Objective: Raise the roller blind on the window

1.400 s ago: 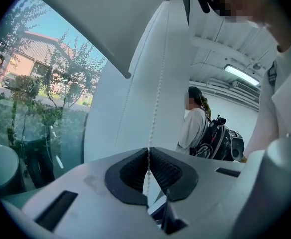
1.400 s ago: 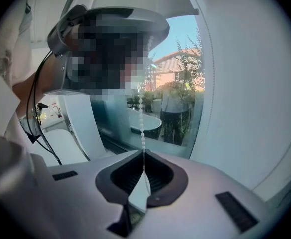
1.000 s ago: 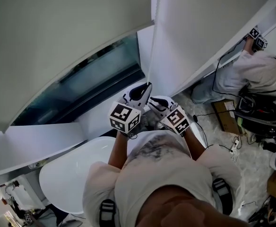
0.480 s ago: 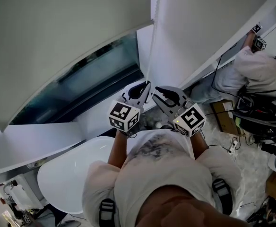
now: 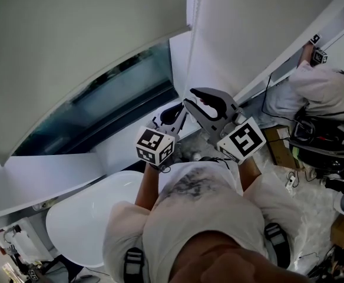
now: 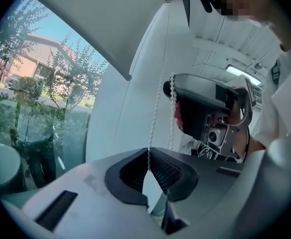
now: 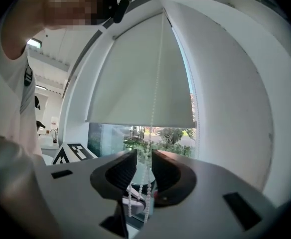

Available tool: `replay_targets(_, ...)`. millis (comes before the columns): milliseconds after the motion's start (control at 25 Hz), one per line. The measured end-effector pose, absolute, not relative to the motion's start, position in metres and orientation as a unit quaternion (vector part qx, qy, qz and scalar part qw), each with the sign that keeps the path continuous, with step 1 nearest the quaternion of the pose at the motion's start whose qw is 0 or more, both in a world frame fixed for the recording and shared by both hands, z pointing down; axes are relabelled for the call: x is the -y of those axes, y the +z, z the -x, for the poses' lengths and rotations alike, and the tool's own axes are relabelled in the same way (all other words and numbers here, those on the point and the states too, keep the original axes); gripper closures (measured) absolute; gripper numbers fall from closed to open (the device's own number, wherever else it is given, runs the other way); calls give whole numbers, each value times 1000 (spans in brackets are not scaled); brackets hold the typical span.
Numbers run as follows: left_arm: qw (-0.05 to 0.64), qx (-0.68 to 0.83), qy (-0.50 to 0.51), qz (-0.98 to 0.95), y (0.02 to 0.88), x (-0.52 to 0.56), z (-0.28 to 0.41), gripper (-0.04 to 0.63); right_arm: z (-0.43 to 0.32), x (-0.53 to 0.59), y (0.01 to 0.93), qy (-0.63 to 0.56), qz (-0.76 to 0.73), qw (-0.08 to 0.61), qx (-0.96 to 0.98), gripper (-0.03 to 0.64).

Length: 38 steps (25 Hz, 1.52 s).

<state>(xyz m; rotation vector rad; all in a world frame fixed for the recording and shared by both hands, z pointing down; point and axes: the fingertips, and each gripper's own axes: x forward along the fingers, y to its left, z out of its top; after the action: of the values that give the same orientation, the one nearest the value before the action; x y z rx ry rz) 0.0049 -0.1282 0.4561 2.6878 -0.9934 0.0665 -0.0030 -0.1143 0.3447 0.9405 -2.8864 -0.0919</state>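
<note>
Pale grey fabric of the roller blind (image 7: 135, 73) fills the space ahead of and above the right gripper (image 7: 144, 158). Its bottom edge hangs partway down, a little above the level of the jaw tips. Beyond those jaws, under that edge, the window (image 7: 135, 136) shows green trees and a street. Below and behind both grippers, in the head view, lies a round white tabletop (image 5: 89, 217). Far off to the right gripper's right, a second person (image 5: 319, 90) in a light shirt reaches up at another frame.

The right gripper is held up higher than the left gripper (image 6: 148, 156), its marker cube (image 5: 241, 139) turned toward the head camera. Its jaws have just been opening and now stand apart. Two strands run down through the gap between the pads without being pressed, so it grips nothing.

The left gripper sits lower and just to the left, with its own marker cube (image 5: 155, 146) near the person's chest. Its ribbed black pads are closed together on one strand of the white bead chain (image 6: 158, 103), pinching it at the tips. From that pinch the chain rises straight up, beside the white window reveal. A second strand hangs just to the right, touching the front of the right gripper.
</note>
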Motion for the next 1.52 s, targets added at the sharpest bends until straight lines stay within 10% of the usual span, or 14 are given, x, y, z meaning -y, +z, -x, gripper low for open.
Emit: replay_targets(1520, 136, 341, 13, -930, 474, 117, -10, 580, 6, 128, 298, 7, -322, -42, 946, 555)
